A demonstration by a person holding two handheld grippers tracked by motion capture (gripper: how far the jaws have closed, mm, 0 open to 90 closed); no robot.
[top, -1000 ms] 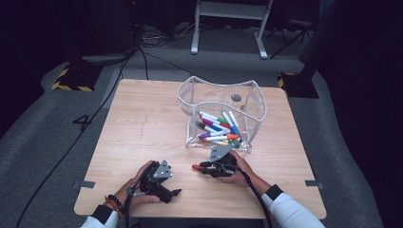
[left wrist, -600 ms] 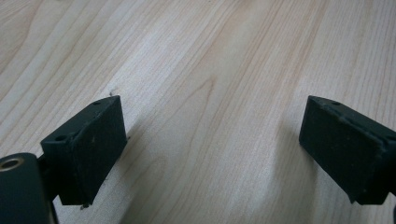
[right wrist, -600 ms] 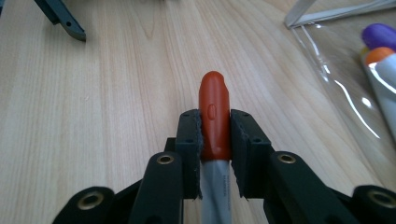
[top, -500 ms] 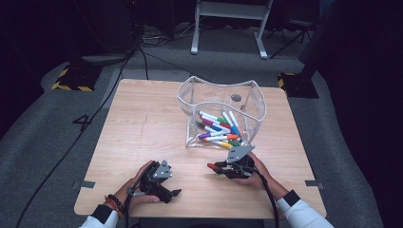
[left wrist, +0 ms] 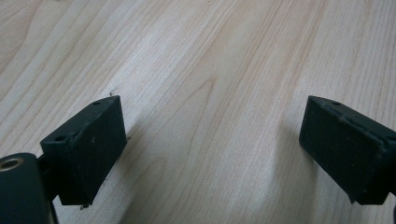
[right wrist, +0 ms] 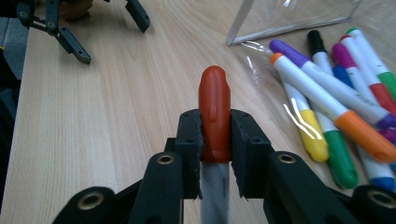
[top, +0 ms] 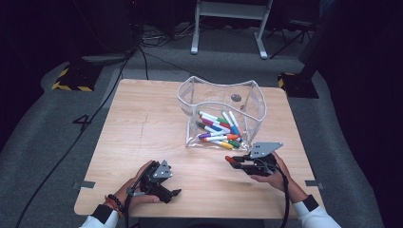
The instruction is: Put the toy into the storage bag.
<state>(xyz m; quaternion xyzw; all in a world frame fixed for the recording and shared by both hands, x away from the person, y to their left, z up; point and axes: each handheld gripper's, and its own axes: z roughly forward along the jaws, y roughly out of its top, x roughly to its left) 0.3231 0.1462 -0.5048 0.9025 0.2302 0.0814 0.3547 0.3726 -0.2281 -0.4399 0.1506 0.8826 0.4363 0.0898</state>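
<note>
Right gripper view, red-capped marker (right wrist: 214, 116) clamped between right gripper (right wrist: 215, 140) pads

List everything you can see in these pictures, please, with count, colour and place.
Table: one, light wood, centre of the high view.
Clear bag: one, transparent, open, right half of the table.
Markers in the bag: a pile, count unclear, white barrels with mixed-colour caps.
Red-capped marker: one, clamped in the right gripper in front of the bag.
Cables: black, on the floor beyond the table.
Left gripper: black, jaws wide apart over bare wood, near table edge.
Right gripper: black, shut on the marker's cap.
</note>
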